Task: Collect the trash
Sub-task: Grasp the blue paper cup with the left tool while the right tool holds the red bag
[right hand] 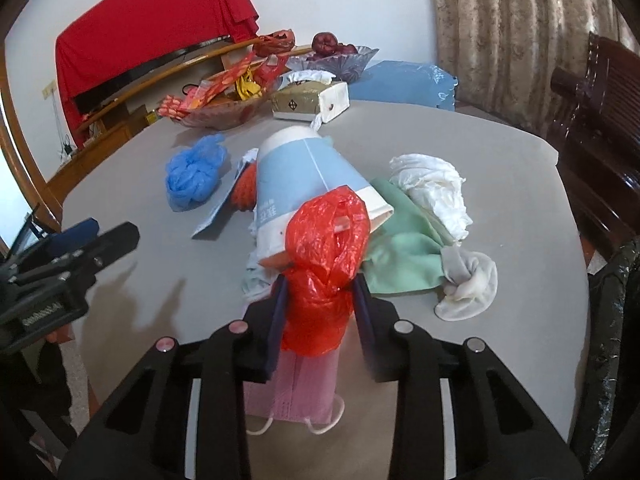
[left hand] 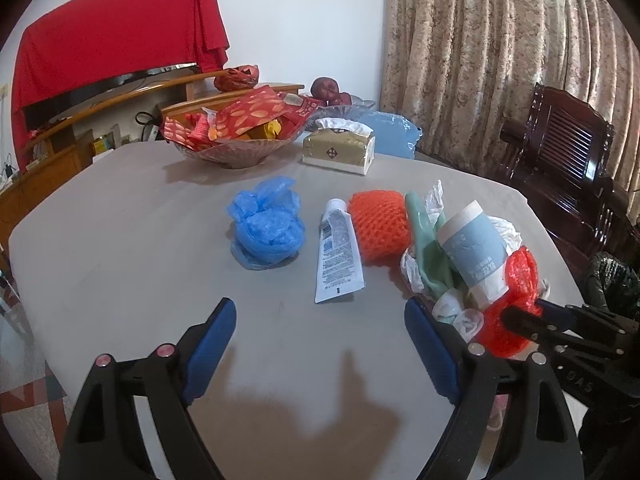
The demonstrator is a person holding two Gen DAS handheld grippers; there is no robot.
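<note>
Currently I keep the worktop [right hand: 520, 184] pile undisturbed: paper cup [right hand: 304, 176] leans on the red plastic bag [right hand: 324, 256]. Right tool [right hand: 320, 300] clenches that bag; lift straight. Left tool [left hand: 320, 344] hangs released.

Crumpled red plastic bag [right hand: 326, 256] between jaws, against tipped paper cup [right hand: 304, 176]

Left tool [left hand: 320, 320] spread wide, right tool [right hand: 320, 292] pinched narrow.
</note>
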